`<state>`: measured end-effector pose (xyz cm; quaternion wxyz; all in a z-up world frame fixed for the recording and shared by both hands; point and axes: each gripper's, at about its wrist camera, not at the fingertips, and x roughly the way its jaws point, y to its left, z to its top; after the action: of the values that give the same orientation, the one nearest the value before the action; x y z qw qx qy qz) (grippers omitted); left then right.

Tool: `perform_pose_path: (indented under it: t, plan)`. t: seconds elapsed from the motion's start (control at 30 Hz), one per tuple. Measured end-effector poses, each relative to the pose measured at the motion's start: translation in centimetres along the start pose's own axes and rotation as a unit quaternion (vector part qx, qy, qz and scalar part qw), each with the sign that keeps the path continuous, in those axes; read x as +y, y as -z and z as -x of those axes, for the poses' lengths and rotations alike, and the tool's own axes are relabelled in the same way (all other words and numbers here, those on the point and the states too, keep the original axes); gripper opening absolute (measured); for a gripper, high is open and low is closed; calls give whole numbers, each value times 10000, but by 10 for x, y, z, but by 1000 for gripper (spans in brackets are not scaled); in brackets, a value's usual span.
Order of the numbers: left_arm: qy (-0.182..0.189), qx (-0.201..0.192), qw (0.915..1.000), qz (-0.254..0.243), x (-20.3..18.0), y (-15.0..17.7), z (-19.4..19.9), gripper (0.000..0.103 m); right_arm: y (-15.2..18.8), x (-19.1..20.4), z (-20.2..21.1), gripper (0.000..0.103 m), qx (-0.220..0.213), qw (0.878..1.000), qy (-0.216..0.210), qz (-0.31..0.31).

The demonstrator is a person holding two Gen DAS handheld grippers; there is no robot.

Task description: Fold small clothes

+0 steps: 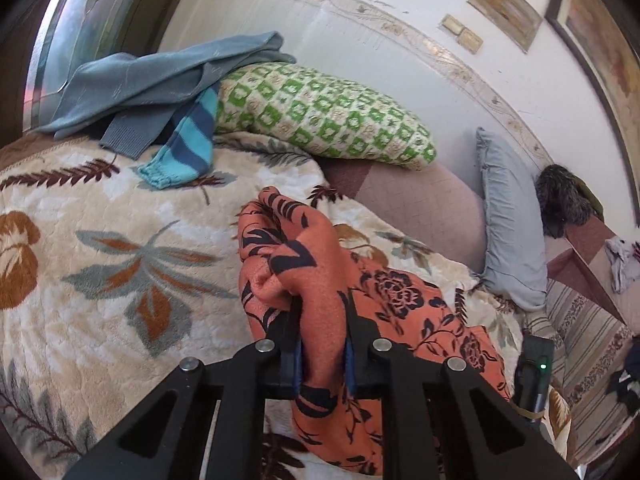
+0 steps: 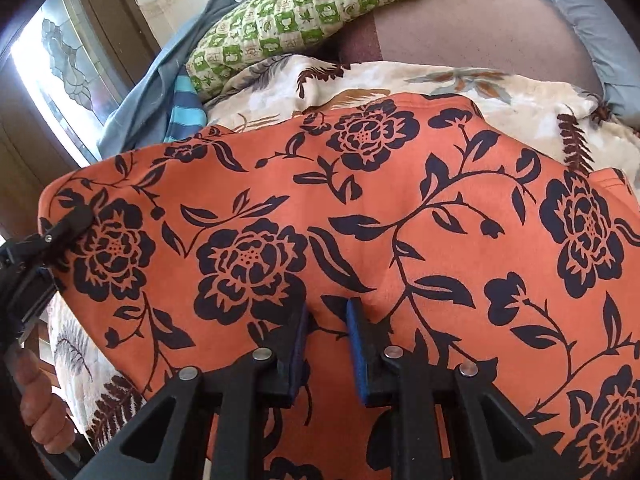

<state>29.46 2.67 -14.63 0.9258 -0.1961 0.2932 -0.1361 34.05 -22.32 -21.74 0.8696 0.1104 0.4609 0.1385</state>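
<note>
1. Both pairs of fingers are clamped on the orange floral garment (image 2: 360,208): the left gripper (image 1: 322,320) has a bunched fold of it pinched between its blue pads, and the right gripper (image 2: 328,328) nips a small tuck of the same cloth along its near edge.
2. Seen from the right wrist, the left gripper (image 2: 60,224) bites the garment's far-left corner, so the cloth hangs spread between the two grips, above the bed.
3. From the left wrist view the garment rises in a crumpled peak in front of the fingers and trails down to the right onto the floral blanket (image 1: 100,240).
4. Beyond it lie a green checked pillow (image 1: 320,120), a grey-blue garment (image 1: 152,80) with a striped blue piece (image 1: 188,140) under it, and a grey pillow (image 1: 508,220) against the wall.
5. Risks, as I judge them:
   - The right grip holds only a thin tuck; a sideways pull to stretch the cloth could slip it out, dropping that edge.
   - The left grip holds a wad, possibly several layers; a fold made from it would likely come out crooked or lumpy.
   - The plush blanket may drag on the trailing part and skew the fold line when the cloth is laid down.
</note>
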Motion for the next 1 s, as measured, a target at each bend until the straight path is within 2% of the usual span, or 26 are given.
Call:
perform_pose_path:
  t: [0.1,0.2,0.33,0.4,0.5,0.6,0.67,0.7,0.73,0.8,0.83,0.87,0.9,0.93,1.0]
  plan:
    - [268,71,9990,-344,-33,-3,3,9,-2,-13,7,22,21,9986,-415,-334]
    - [600,184,9964,-562,-70,-2,1,8,-3,-30,18,22,-34,9899,-1158,-819]
    - [972,402,9892,-1021,-125,13,-9,8,-10,-58,48,22,-420,9764,-1730,-1226]
    - [1150,625,9834,-1254,-151,28,-18,8,-14,-82,64,22,-623,9675,-1870,-1583]
    - [1338,1007,9725,-1617,-188,61,-40,8,-13,-131,86,22,-961,9534,-1761,-2253]
    - [1410,1497,9583,-1986,-213,103,-71,9,-7,-179,101,25,-1073,9374,-1737,-2821]
    - [1218,1808,9480,-2320,-221,128,-87,9,0,-207,103,33,-975,9280,-1764,-3133]
    - [1145,1876,9469,-2347,-219,133,-89,10,1,-218,103,56,-914,9216,-1800,-3315]
    - [1184,1879,9482,-2272,-215,133,-88,11,6,-229,103,74,-886,9130,-1895,-3503]
    - [1514,1889,9482,-2055,-206,123,-78,23,8,-239,95,74,-759,9017,-2142,-3677]
    - [1738,1850,9472,-1958,-201,114,-69,33,6,-237,90,74,-658,9031,-2192,-3634]
    - [1910,1726,9472,-1913,-197,107,-58,40,4,-232,86,74,-540,9084,-2183,-3525]
    - [2057,1542,9471,-1922,-192,99,-45,55,0,-224,82,74,-433,9145,-2188,-3375]
    - [2164,1324,9467,-1985,-187,91,-32,66,-2,-218,79,74,-343,9194,-2226,-3225]
    - [2067,973,9484,-2199,-176,80,-16,70,-6,-199,69,74,-93,9326,-2085,-2943]
